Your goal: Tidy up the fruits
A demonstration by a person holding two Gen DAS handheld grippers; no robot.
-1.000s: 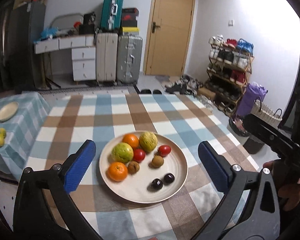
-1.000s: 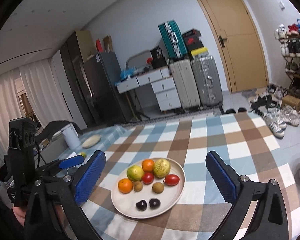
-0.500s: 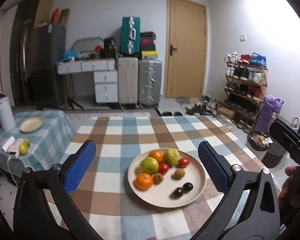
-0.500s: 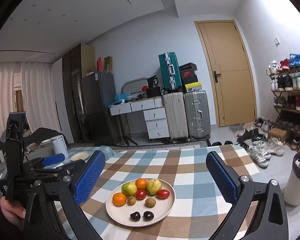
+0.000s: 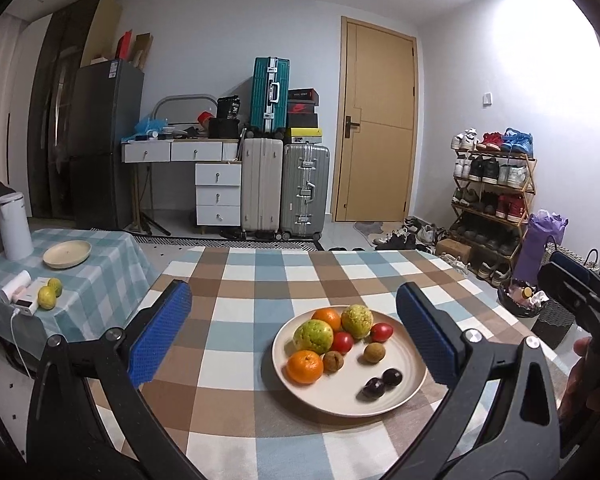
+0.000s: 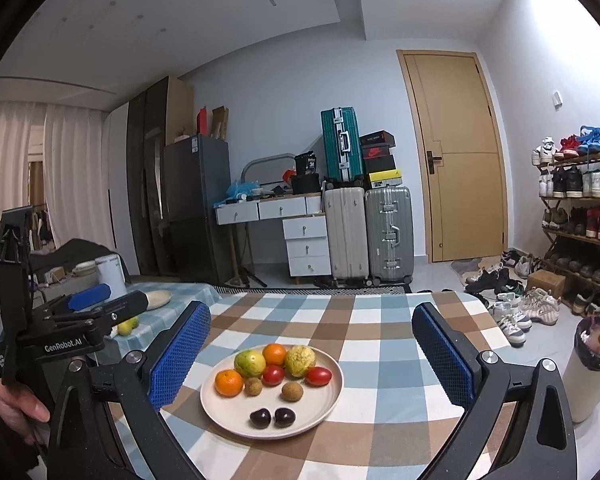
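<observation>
Fruits are sitting on a round cream plate (image 5: pixel 410 394) on a surface (image 5: pixel 260 280) covered with a brown, blue and white checked cloth, as two hand-held grippers are hovering above it. Two oranges (image 5: pixel 305 367), two green-yellow guavas (image 5: pixel 313 336), two red tomatoes (image 5: pixel 342 342), two small brown fruits (image 5: pixel 374 352) and two dark plums (image 5: pixel 382 383) are lying clustered on the plate, the plums nearest the cameras and touching each other. The left gripper (image 5: pixel 292 336) is being held with its blue-padded fingers (image 5: pixel 160 334) spread wide and nothing between them, the plate showing in the gap toward the right finger. The right gripper (image 6: pixel 312 356) is likewise standing released and empty, framing the plate between its fingers (image 6: pixel 180 356). A hand (image 6: pixel 14 402) is gripping the left tool's handle at the edge of the right wrist view. On a lower side surface (image 5: pixel 100 276) with a green checked cloth, a second, empty plate (image 5: pixel 67 253), two yellow-green fruits (image 5: pixel 50 294) and a white canister (image 5: pixel 14 226) are resting.
</observation>
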